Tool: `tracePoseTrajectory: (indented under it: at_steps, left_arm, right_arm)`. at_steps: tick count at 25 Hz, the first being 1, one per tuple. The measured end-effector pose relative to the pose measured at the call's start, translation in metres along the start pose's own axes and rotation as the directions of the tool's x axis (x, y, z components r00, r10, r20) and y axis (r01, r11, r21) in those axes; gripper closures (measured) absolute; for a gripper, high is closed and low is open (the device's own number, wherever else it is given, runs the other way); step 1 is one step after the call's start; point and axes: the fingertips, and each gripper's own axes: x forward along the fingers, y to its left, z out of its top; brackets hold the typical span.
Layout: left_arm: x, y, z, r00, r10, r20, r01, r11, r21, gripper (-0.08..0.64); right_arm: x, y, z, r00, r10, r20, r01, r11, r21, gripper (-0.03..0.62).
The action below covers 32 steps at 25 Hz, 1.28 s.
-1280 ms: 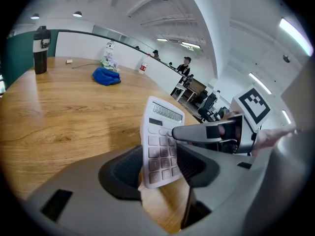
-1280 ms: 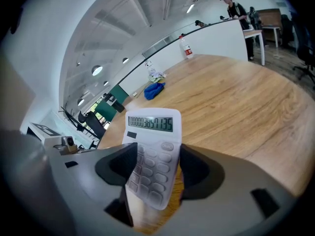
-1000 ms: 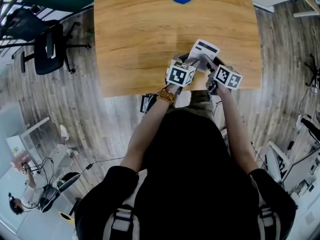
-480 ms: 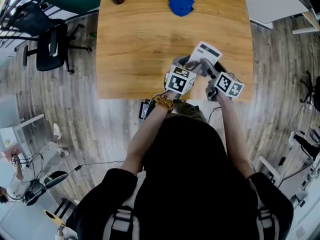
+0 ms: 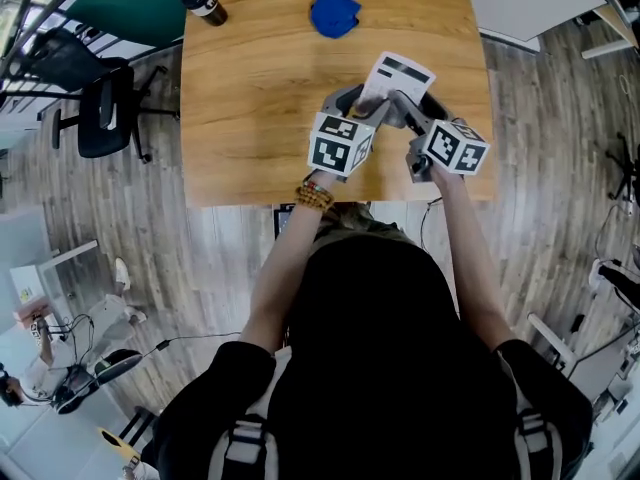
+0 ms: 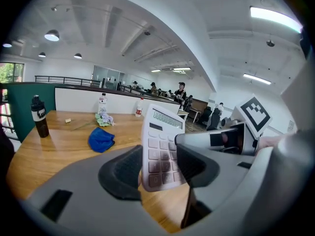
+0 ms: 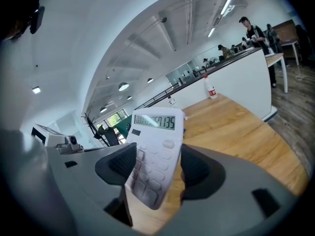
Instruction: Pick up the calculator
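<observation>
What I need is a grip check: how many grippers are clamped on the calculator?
2. The left gripper clamps the calculator low on its left, the right gripper low on its right.

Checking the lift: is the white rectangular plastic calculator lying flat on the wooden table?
No, the white calculator stands nearly upright, clamped in the left gripper, above the wooden table.
</observation>
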Motion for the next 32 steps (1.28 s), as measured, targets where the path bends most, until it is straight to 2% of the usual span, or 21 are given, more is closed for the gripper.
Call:
tracePoseTrajectory:
  at_steps: [9, 13, 18, 22, 27, 32]
  left_arm:
    - [-0.001, -0.014, 0.059, 0.994, 0.022, 0.110, -0.031, 0.996, 0.079, 0.316]
    - [-0.015, -0.022, 0.094, 0.982, 0.022, 0.190, -0.044, 0.993, 0.109, 0.316]
    - [-0.050, -0.030, 0.143, 0.950, 0.036, 0.311, -0.072, 0.992, 0.108, 0.316]
    - [-0.071, -0.043, 0.171, 0.926, 0.034, 0.377, -0.094, 0.985, 0.143, 0.316]
    - [-0.085, -0.054, 0.183, 0.889, 0.070, 0.453, -0.173, 0.966, 0.191, 0.316]
    - [-0.083, -0.072, 0.169, 0.850, 0.122, 0.512, -0.239, 0.956, 0.169, 0.316]
  right_arm:
    - [-0.003, 0.009, 0.060, 0.994, 0.071, 0.077, -0.069, 0.997, -0.031, 0.302]
    - [-0.018, 0.032, 0.106, 0.983, 0.061, 0.175, -0.048, 0.996, -0.081, 0.351]
    - [-0.041, 0.079, 0.152, 0.964, 0.103, 0.244, -0.059, 0.982, -0.182, 0.351]
    - [-0.057, 0.099, 0.167, 0.952, 0.141, 0.272, -0.078, 0.970, -0.229, 0.344]
    - [-0.080, 0.118, 0.174, 0.922, 0.179, 0.343, -0.061, 0.943, -0.328, 0.319]
    - [-0.100, 0.112, 0.166, 0.888, 0.225, 0.400, -0.047, 0.911, -0.410, 0.316]
